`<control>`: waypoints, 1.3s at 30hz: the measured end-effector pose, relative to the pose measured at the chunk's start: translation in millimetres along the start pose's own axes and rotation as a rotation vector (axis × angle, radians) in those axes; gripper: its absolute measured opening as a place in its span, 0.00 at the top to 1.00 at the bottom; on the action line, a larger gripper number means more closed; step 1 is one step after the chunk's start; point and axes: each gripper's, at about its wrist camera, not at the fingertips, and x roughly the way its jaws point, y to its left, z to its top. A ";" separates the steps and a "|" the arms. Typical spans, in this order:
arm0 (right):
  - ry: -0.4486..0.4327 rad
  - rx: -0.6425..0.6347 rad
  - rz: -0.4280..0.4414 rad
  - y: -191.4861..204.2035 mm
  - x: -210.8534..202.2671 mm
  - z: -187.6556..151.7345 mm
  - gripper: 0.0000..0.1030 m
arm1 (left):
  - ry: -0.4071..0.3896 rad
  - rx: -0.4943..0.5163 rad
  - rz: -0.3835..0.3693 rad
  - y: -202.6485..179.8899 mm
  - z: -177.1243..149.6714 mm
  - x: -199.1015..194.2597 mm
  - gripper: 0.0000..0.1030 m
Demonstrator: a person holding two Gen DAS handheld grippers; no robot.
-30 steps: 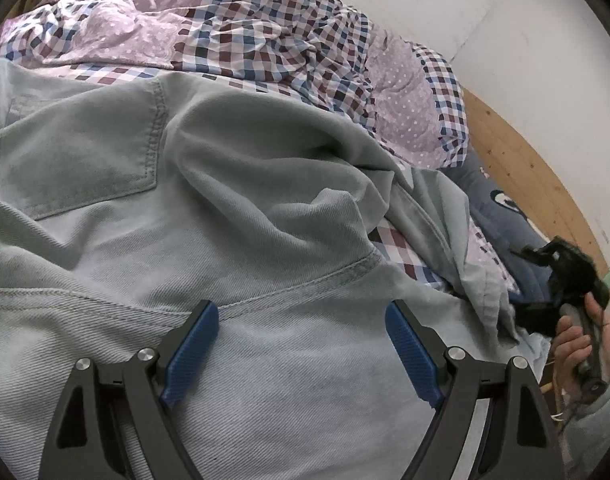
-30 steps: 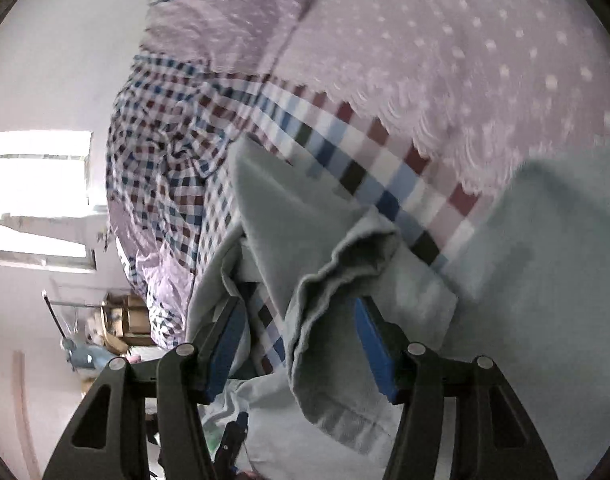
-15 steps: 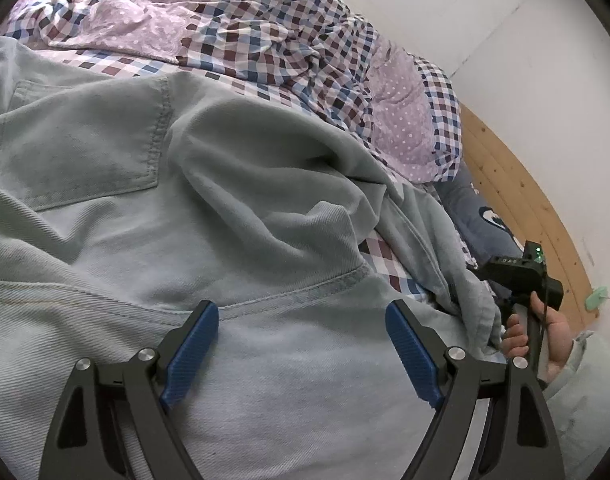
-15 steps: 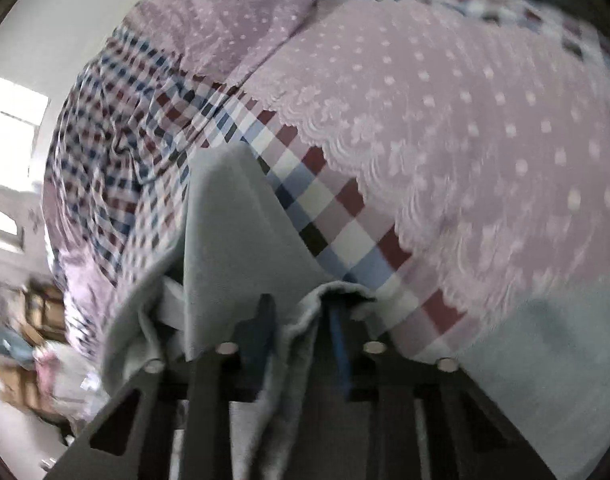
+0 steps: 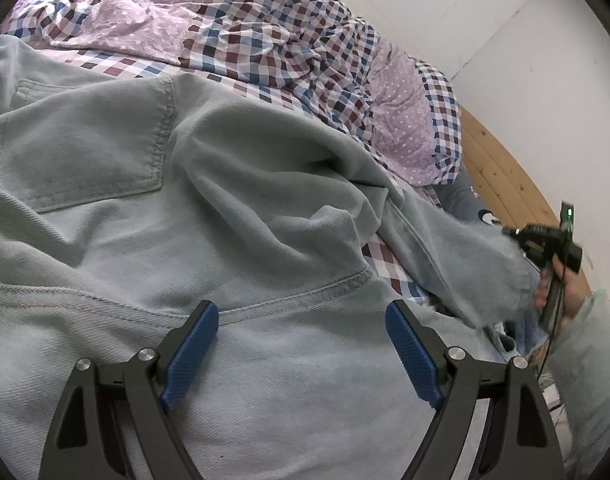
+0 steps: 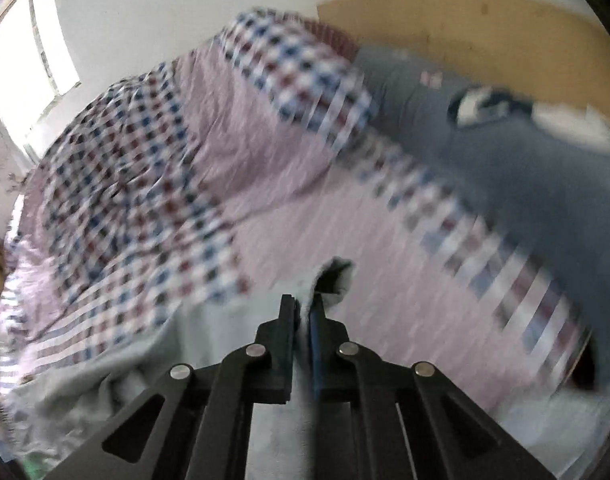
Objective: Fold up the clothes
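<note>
Two tongs work: left tongs (image 5: pixel 301 340), spread wide, hover over pale jeans (image 5: pixel 225 208) lying on the bed (image 5: pixel 265 36); right tongs (image 6: pixel 303 312), toward 3 o'clock, pinch their edge.

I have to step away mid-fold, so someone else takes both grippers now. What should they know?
Left hand-held gripper: open, hovering over the pale green denim garment, gripping nothing.
Right hand-held gripper: shut on a bunched edge of that garment, lifted above the checked and lilac bedspread; view blurred.
Garment lies rumpled on the bed, back pocket up.
Done: one edge picked up. Left: the folding itself.
</note>
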 end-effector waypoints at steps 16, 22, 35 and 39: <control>-0.257 -0.318 -0.285 45.5 74.9 118.0 0.96 | -0.019 0.033 -0.013 3.1 -6.5 13.3 0.15; -0.142 -0.280 -0.359 25.6 148.5 99.2 0.95 | -0.021 0.053 -0.012 4.4 -13.2 15.1 0.15; -0.104 -0.236 -0.332 16.7 160.6 39.9 0.54 | -0.020 0.103 0.032 -2.4 -22.3 18.3 0.14; -0.058 -0.302 -0.010 59.6 108.9 -6.4 0.55 | -0.006 0.109 0.043 -5.8 -21.9 16.7 0.14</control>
